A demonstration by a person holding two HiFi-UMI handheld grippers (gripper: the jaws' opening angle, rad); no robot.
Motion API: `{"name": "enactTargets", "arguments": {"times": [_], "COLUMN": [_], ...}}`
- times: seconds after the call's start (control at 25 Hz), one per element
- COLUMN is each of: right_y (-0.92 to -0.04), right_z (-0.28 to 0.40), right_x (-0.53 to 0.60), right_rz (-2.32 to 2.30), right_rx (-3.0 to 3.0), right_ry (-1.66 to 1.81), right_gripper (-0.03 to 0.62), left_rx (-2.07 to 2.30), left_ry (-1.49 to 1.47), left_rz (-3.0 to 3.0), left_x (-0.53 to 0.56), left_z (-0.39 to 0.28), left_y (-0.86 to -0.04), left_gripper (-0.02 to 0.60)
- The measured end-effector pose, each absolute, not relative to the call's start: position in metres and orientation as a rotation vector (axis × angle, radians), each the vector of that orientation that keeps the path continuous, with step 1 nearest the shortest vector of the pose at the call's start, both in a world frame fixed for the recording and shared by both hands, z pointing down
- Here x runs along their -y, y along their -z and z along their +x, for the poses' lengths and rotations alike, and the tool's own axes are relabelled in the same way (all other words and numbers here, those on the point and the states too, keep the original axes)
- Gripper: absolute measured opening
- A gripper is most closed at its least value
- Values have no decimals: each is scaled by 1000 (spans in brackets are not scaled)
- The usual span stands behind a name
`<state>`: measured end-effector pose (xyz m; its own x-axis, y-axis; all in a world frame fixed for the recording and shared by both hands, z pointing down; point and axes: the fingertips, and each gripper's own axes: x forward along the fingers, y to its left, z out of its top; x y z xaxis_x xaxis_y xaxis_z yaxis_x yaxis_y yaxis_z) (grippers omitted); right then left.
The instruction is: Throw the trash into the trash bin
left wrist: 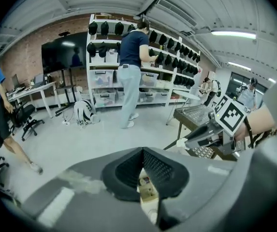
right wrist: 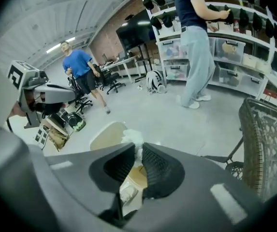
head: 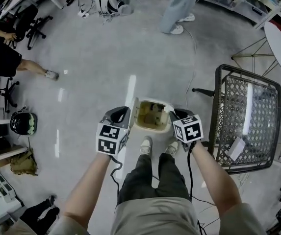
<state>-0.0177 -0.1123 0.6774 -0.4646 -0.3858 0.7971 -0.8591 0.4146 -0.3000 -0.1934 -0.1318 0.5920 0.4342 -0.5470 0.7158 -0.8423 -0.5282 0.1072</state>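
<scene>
On the grey floor, just ahead of the wearer's shoes, stands a small cream trash bin. Its lid is tipped open to the left, and there is rubbish inside. The right tool hangs over the bin's right rim, pointing steeply down. Its jaws are clamped on a crumpled wad of white paper, whose top pokes out above the tips. The left tool hangs beside the raised lid, jaws pressed together with nothing between them. A black wire-mesh worktop stands to the right. Farther off, a person stands at shelves.
</scene>
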Motion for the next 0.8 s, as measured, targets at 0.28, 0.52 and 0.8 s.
{"name": "enactTargets", "arguments": {"times": [0.28,0.52,0.8], "right_y": [-760,-813,-844], "right_z": [-47,-73,-68], "right_x": [88,78,75], "right_rz": [954,886,923], "right_rx": [1948,1931,1850], "right_ry": [-1024,-1021,-1082], "right_gripper": [54,66,167], "left_rx": [1150,1154,1151], "left_ry": [-893,-836,-821], "left_rz": [2117,2032,2008], "left_x": [109,102,100], "left_z": [-216,-232,-241], "left_y": [-661,-690,-704], "left_gripper": [2,2,2]}}
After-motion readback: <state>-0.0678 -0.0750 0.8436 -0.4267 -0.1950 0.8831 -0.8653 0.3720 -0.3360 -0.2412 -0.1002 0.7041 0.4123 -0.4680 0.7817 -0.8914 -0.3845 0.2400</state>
